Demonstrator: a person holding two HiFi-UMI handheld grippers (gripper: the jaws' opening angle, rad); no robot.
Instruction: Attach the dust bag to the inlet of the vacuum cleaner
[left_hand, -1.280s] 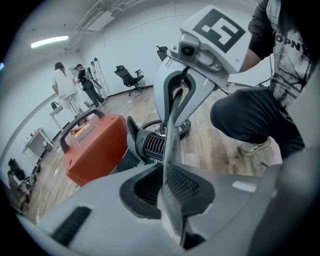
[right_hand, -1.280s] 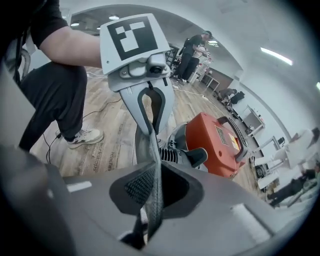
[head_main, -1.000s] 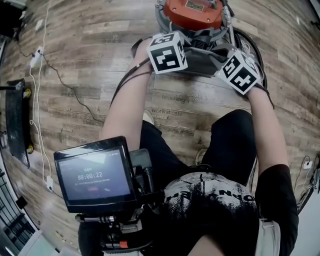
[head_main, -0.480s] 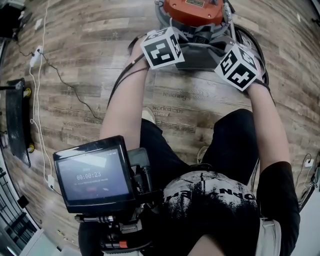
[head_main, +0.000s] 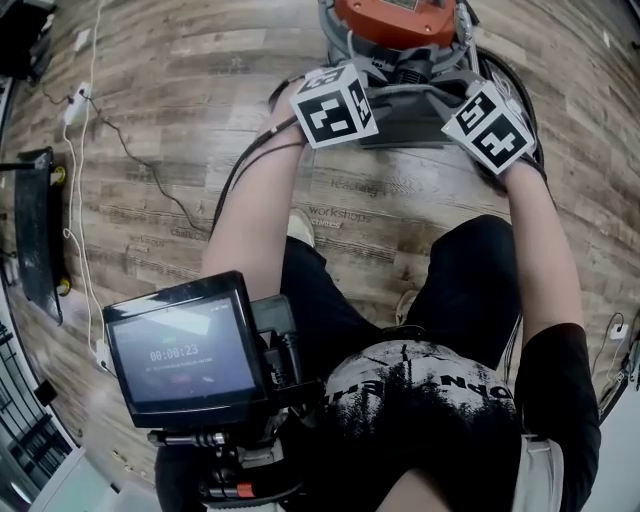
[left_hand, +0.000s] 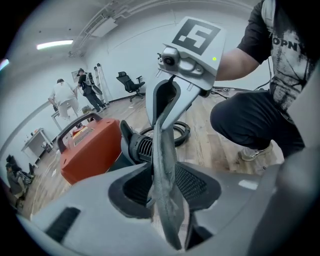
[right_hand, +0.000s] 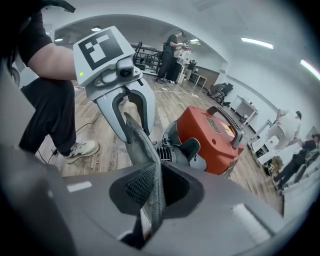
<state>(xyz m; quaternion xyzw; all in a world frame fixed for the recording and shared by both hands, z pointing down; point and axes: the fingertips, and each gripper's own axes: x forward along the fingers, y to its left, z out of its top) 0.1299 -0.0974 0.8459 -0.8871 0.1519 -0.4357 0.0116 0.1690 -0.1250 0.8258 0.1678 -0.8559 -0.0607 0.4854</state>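
The left tongs (left_hand: 166, 186) are opening, clear of the grey felt-like edge of the dust bag (left_hand: 164, 145) that runs between them. The right tongs (right_hand: 156, 186) clench that same edge. The bag hangs at the head view's top centre, just before the rounded orange vacuum cleaner (head_main: 395, 15) on the plank floor (head_main: 180, 120). Only the gripper views show people (left_hand: 65, 97) behind.

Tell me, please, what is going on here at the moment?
A crouching person holds a gripper in each hand, with a grey dust bag spanning from one to the other, beside the orange vacuum cleaner on the wooden floor. The right gripper is shut on the dust bag's edge. The left gripper has its fingers opening, the fabric loose between them. Whether the bag sits on the inlet cannot be told.
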